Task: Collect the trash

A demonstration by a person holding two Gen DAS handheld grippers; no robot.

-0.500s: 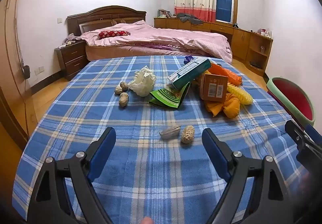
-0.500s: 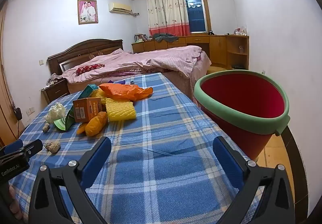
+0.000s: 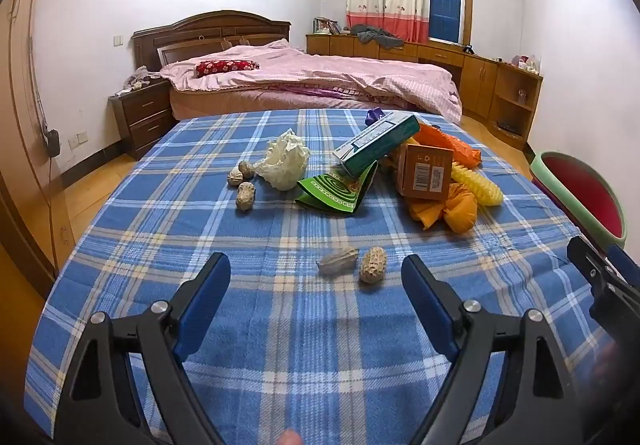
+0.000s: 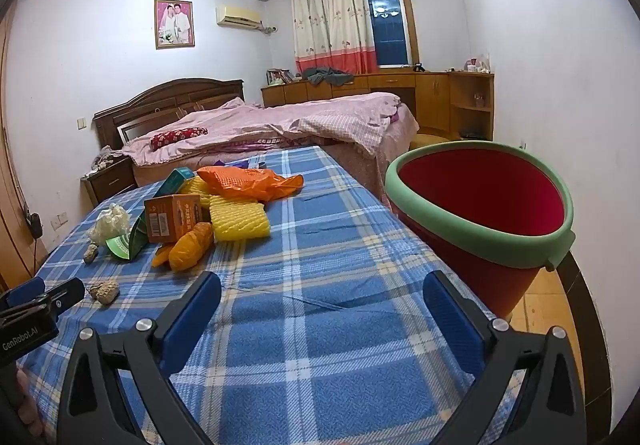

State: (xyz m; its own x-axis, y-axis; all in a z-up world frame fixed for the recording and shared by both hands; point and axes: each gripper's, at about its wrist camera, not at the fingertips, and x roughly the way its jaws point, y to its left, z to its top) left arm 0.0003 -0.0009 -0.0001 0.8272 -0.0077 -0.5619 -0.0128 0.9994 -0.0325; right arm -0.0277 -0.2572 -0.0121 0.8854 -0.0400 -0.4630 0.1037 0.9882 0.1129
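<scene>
Trash lies on a blue plaid tablecloth (image 3: 280, 345). Two peanut shells (image 3: 352, 263) lie just ahead of my open, empty left gripper (image 3: 316, 277). Farther off are three more shells (image 3: 242, 185), a crumpled white tissue (image 3: 286, 161), a green wrapper (image 3: 340, 193), a teal box (image 3: 378, 143), a brown carton (image 3: 426, 175), yellow foam net (image 3: 478, 185) and orange bags (image 3: 460, 213). My right gripper (image 4: 320, 301) is open and empty over bare cloth. A red bin with a green rim (image 4: 480, 201) stands at the table's right edge, close to the right gripper.
A bed with pink bedding (image 3: 320, 81) stands beyond the table, a nightstand (image 3: 140, 117) to its left and wooden cabinets (image 3: 500, 93) along the right wall. The table edge drops to a wooden floor (image 4: 540, 309) by the bin.
Both views have shifted only slightly. Both grippers stay open and no trash has moved.
</scene>
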